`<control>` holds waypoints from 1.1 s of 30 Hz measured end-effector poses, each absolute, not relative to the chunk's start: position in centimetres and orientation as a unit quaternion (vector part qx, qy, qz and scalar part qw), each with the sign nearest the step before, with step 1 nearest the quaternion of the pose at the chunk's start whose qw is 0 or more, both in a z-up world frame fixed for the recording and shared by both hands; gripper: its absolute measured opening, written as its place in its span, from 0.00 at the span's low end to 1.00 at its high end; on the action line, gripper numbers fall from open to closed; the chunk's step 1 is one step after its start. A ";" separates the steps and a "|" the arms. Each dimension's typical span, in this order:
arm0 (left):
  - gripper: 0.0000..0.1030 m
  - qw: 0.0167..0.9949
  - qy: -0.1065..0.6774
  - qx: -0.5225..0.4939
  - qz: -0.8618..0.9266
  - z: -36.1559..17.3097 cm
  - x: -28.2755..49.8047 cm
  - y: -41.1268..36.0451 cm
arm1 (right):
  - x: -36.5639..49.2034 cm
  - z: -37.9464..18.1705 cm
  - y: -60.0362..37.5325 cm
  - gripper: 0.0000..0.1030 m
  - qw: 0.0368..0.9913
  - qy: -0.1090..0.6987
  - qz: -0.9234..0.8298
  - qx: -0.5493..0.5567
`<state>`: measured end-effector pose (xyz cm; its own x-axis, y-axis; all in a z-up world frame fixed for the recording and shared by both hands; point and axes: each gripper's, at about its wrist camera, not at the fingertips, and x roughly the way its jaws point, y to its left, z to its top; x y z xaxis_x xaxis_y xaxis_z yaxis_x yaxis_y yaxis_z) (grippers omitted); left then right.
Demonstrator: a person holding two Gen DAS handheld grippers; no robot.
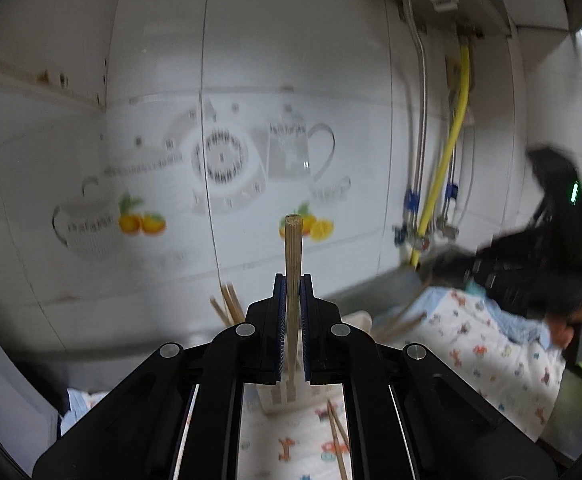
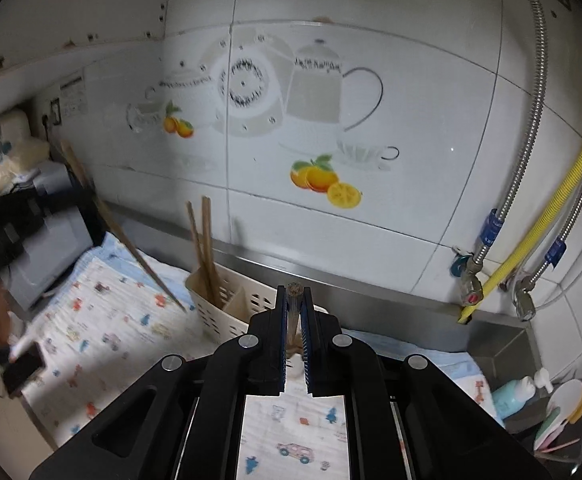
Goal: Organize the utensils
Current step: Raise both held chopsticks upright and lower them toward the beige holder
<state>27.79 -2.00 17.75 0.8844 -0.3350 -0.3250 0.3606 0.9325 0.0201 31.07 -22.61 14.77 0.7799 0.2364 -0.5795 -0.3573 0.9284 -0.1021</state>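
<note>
My left gripper (image 1: 292,284) is shut on a wooden chopstick (image 1: 293,256) that stands upright between its pads, above the cream utensil basket (image 1: 279,398). Several chopsticks (image 1: 227,304) stand in that basket. My right gripper (image 2: 294,294) is shut on a darker chopstick (image 2: 293,304), held upright just in front of the cream slotted basket (image 2: 231,312), where two chopsticks (image 2: 205,248) lean. The left gripper with its chopstick (image 2: 123,236) shows at the left of the right wrist view. The right gripper (image 1: 531,276) shows at the right of the left wrist view.
A patterned cloth (image 2: 103,320) covers the counter, with loose chopsticks (image 1: 337,436) on it. White tiled wall (image 2: 371,80) behind, with hoses and valves (image 2: 503,240) at right. A blue bottle (image 2: 515,396) and dish rack (image 2: 563,416) stand at far right, appliances (image 2: 47,232) at left.
</note>
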 end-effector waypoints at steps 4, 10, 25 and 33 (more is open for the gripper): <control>0.06 0.974 0.138 0.043 -0.172 19.2 28.5 -2.5 | 32.2 13.8 -22.5 0.06 0.932 0.307 0.158 -0.109; 0.06 0.978 0.132 0.030 -0.161 18.9 31.0 -3.1 | 33.6 12.3 -22.2 0.06 0.926 0.325 0.159 -0.112; 0.06 0.968 0.209 -0.010 -0.137 11.9 36.6 -1.7 | 35.1 9.6 -22.2 0.07 0.918 0.345 0.162 -0.109; 0.06 0.962 0.238 -0.011 -0.129 9.7 38.0 -1.5 | 35.1 9.8 -22.5 0.08 0.922 0.339 0.159 -0.103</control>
